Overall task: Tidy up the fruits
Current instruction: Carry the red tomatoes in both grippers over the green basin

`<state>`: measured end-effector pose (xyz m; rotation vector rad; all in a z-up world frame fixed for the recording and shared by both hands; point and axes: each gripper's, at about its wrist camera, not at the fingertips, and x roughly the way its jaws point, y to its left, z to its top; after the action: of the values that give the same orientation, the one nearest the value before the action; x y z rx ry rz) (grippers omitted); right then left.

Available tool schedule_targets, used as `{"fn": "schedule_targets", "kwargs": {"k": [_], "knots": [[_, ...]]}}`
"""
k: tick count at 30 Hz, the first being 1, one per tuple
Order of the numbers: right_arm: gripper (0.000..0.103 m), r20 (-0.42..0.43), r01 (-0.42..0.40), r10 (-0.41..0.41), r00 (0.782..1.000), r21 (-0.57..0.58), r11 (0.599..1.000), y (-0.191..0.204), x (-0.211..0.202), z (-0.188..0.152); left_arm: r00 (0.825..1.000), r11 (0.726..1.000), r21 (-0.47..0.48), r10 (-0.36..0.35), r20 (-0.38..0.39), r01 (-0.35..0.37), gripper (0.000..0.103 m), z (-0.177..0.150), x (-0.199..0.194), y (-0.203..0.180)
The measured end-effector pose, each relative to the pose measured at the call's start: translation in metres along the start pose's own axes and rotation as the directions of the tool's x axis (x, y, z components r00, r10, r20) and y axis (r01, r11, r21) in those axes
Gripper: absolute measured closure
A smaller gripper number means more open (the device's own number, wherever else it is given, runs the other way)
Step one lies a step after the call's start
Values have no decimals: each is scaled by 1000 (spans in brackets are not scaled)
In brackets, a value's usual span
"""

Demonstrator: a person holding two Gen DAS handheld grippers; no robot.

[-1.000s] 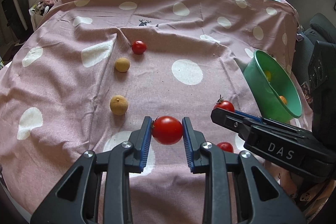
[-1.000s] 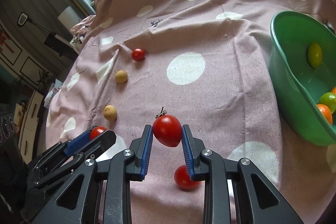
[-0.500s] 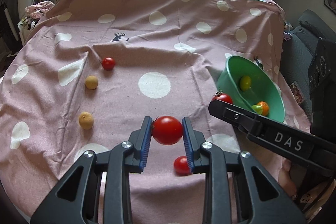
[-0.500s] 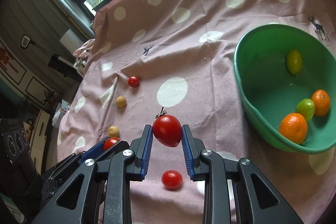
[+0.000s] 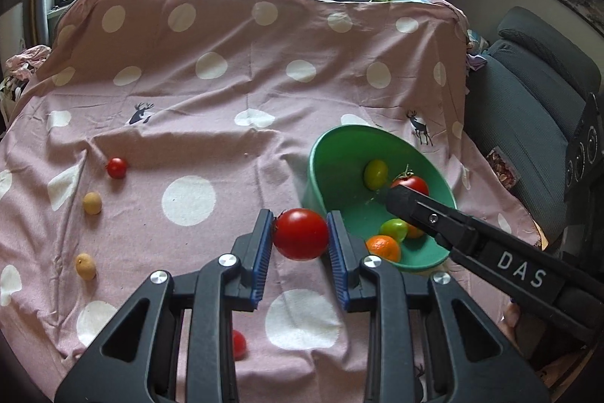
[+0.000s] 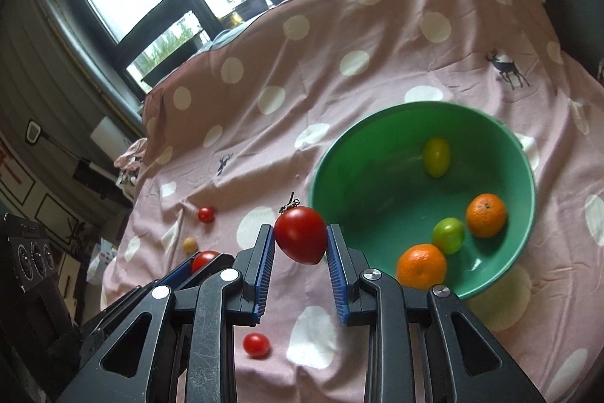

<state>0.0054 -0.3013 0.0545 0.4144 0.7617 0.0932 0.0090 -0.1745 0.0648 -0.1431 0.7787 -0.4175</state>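
On the pink spotted cloth (image 5: 234, 123) sits a green bowl (image 6: 377, 146), tilted toward the cameras, with two oranges (image 6: 421, 266), a green fruit (image 6: 448, 235) and a yellow-green fruit (image 6: 436, 157) inside it. Each gripper carries a red tomato above the cloth. Between the blue pads of the left gripper (image 5: 301, 235), the left tomato (image 5: 301, 233) is pinched at both sides, just beside the bowl's near rim. In the right gripper (image 6: 301, 241) the right tomato (image 6: 301, 240) is clamped the same way — its dark stem pointing up and left — and it hangs just left of the bowl's rim. From the left wrist view the right gripper reaches in from the right edge, its tomato showing over the bowl's inside. Loose fruit lies on the cloth well apart from the bowl: a small red tomato (image 5: 116, 168) at far left, two tan round fruits (image 5: 92, 203) below it, and another small red tomato (image 6: 256, 345) near the front edge — partly hidden behind the left gripper's frame in the left wrist view.
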Motion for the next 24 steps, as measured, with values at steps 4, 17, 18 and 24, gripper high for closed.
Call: {"fn": "schedule_targets", "kwargs": {"k": [4,17,18,24], "knots": [[74,57,62,-64,996,39,997,-25,-15,8,999,999,33,-33,-7,33,74,8,13,-21],[74,16,106,-110,994,159,982,-87,6,21,987,996,67,-47,-151,58,74,16,81,-49],[74,11,114,-117,993,158,981,-89,8,21,986,996,65,-49,-161,60,74,15,85,-50],[74,-27,141,-138,990,174,975,-100,18,21,979,995,76,-43,-197,59,74,12,100,-53]]}}
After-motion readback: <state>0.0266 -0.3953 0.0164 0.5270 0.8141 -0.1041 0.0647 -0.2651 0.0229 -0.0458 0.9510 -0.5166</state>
